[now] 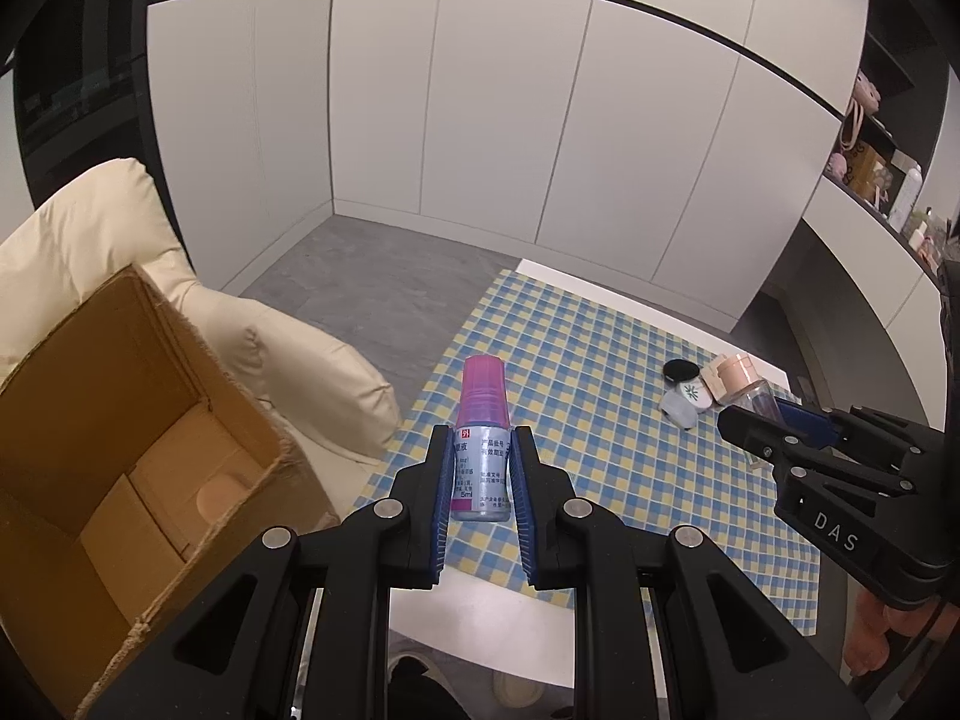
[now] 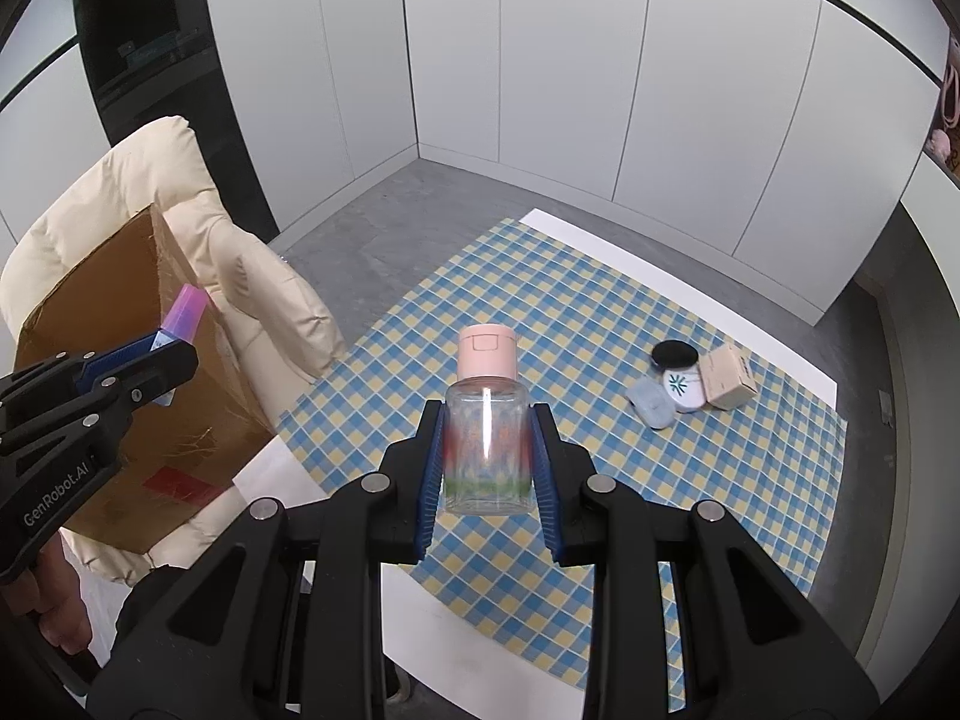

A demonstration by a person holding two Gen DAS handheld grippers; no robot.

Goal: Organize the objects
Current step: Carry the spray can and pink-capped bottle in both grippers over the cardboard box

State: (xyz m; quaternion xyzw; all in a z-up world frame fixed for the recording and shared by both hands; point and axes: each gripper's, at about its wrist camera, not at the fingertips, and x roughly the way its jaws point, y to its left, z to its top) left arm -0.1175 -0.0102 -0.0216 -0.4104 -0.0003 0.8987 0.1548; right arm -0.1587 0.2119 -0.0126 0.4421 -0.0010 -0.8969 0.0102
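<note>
1. Left claw [image 1: 480, 474] is clenched on a small dropper bottle [image 1: 482, 450] with a pink cap, held above the counter's [image 1: 600, 324] checked cloth [image 1: 576, 348] beside an open cardboard box [image 1: 120, 420] resting on a cream chair [image 1: 288, 360].
2. Right claw [image 2: 487, 456] grips a clear bottle [image 2: 487, 450] with a peach cap, lifted over the cloth.
3. Far on the cloth sit a black-lidded jar [image 2: 675, 355], a white round case [image 2: 684, 389], a beige carton [image 2: 729, 384] and a pale blue case [image 2: 649, 405], clustered together.

Home living space; cream sofa [image 1: 78, 252]; white wall cabinets [image 1: 480, 120]; checked tablecloth [image 2: 540, 312]; cluttered shelf [image 1: 876, 180].
</note>
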